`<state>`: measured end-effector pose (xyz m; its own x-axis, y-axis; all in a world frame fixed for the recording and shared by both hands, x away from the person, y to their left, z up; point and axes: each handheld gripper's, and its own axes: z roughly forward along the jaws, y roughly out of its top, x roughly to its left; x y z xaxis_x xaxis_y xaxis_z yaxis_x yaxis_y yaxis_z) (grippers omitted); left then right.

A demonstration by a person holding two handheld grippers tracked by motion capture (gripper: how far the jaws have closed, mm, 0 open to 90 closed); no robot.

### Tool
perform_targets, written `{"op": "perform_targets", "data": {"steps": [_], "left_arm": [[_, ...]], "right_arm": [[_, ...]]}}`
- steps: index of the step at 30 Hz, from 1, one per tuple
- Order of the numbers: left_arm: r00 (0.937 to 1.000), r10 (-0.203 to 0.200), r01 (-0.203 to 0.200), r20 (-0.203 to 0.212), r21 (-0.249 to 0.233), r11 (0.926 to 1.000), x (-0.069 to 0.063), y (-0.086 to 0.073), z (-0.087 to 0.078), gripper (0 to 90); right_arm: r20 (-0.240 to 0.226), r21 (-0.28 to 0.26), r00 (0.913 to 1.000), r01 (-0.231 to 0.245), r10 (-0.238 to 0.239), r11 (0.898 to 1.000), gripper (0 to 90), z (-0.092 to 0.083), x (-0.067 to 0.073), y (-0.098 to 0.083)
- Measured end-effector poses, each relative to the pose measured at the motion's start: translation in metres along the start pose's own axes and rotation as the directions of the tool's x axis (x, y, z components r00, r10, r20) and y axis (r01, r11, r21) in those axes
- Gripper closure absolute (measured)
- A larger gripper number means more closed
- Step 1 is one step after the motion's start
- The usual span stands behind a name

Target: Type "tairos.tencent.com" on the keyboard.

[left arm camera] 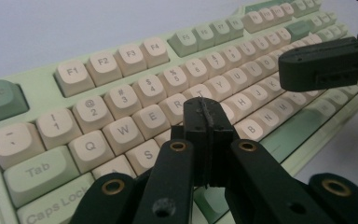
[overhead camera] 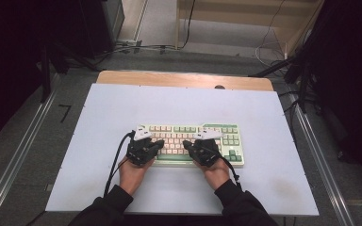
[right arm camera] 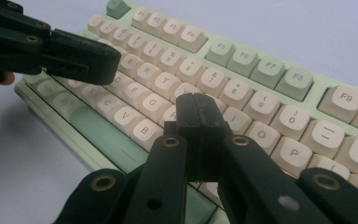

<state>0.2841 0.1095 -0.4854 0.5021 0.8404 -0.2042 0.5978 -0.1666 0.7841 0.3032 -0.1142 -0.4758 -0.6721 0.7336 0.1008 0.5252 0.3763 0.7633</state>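
You hold both grippers over the keyboard (overhead camera: pixel 192 143), typing-style, so the closed tips work as single pokers. Nearest you, at 6 o'clock in the high view, your forearms come in over the table (overhead camera: pixel 99 188) edge, hands apart, one per keyboard half.

Left gripper (overhead camera: pixel 161 142): clenched, jaws pressed flat together, nothing between them. In the left gripper view its tip (left arm camera: pixel 205 116) sits over the home-row letters below R and T, probably on or just above D/F; contact I cannot tell. Shut jaws make one narrow point, fits a single keycap.

Right gripper (overhead camera: pixel 185 142): also clenched, empty. In the right gripper view its tip (right arm camera: pixel 196 114) sits over the row below Y and U, around H/J; the key under it is hidden. Touching or hovering, cannot tell.

The two tips point inward toward each other near keyboard centre, close but apart, so you split the letter block left and right like a two-finger typist. Each gripper view catches the other gripper off at 2 o'clock and 10 o'clock.

Keyboard lies flat, slightly right of table centre, long edge facing you, green spacebar (right arm camera: pixel 105 133) nearest, function row (left arm camera: pixel 107 65) farther at 12 o'clock. That keeps the letters within short reach.

Farther: bare pale table surface, wooden strip (overhead camera: pixel 184 79) at its far edge, then floor and cables (overhead camera: pixel 136 47).
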Motion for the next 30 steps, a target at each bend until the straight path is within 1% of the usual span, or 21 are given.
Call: {"op": "perform_targets", "data": {"steps": [2, 5, 12, 16, 30], "left_arm": [[1.0000, 0.005, -0.005, 0.003, 0.008, 1.0000, -0.0016, -0.0008, 0.0002, 90.0], [1.0000, 0.000, 0.000, 0.003, 0.010, 1.0000, -0.0021, -0.0020, 0.0010, 90.0], [1.0000, 0.006, -0.006, 0.007, 0.021, 0.9998, -0.0034, -0.0040, 0.0021, 90.0], [0.9999, 0.002, -0.002, 0.011, 0.028, 0.9996, -0.0040, -0.0046, 0.0022, 90.0], [0.9999, 0.010, -0.010, 0.006, 0.039, 0.9992, -0.0049, -0.0063, 0.0036, 90.0]], "right_arm": [[0.002, 0.000, 1.0000, -0.002, 0.002, 1.000, 87.3, 0.0000, -0.0010, -0.0001], [0.004, 0.000, 1.0000, -0.004, 0.004, 1.000, 87.3, -0.0002, -0.0023, -0.0002], [0.007, -0.001, 0.9999, -0.011, 0.011, 1.000, 87.3, -0.0010, -0.0034, 0.0000], [0.007, -0.002, 0.9999, -0.012, 0.012, 1.000, 87.3, -0.0011, -0.0039, 0.0000], [0.006, -0.003, 0.9999, -0.011, 0.011, 1.000, 87.3, -0.0013, -0.0041, -0.0002]]}}
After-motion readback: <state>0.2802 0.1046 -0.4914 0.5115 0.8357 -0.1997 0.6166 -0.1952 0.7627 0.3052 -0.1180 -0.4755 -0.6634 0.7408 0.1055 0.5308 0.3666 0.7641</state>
